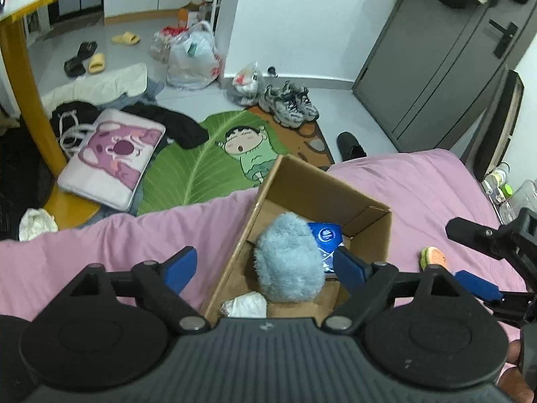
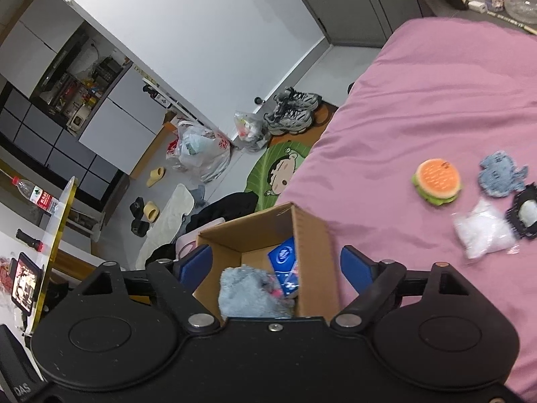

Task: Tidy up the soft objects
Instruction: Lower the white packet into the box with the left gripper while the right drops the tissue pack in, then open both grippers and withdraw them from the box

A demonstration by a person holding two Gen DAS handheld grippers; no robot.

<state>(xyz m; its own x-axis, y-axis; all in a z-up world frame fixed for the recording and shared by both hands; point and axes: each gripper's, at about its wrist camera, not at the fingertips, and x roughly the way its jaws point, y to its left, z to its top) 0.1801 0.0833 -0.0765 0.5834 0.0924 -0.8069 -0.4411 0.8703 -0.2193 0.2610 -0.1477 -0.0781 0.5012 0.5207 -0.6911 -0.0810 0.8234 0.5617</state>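
Note:
An open cardboard box (image 1: 369,231) stands on the pink bed (image 1: 419,184). Inside lie a fluffy grey-blue soft toy (image 1: 288,258), a blue packet (image 1: 327,238) and a white crumpled item (image 1: 245,304). My left gripper (image 1: 265,265) is open and hovers over the box, its jaws either side of the toy, not closed on it. My right gripper (image 2: 277,265) is open and empty above the same box (image 2: 312,235), with the grey toy (image 2: 248,290) and blue packet (image 2: 285,262) below. On the bed to the right lie a burger plush (image 2: 436,181), a blue knitted piece (image 2: 501,174), a clear bag (image 2: 483,230) and a black-rimmed item (image 2: 525,215).
The floor beside the bed holds a leaf-shaped cartoon rug (image 1: 214,158), a pink cushion (image 1: 114,158), dark clothes (image 1: 174,124), sneakers (image 1: 288,102), plastic bags (image 1: 194,57) and slippers (image 1: 97,62). A yellow-legged table (image 1: 23,77) stands left. A grey door (image 1: 446,60) is at the back right.

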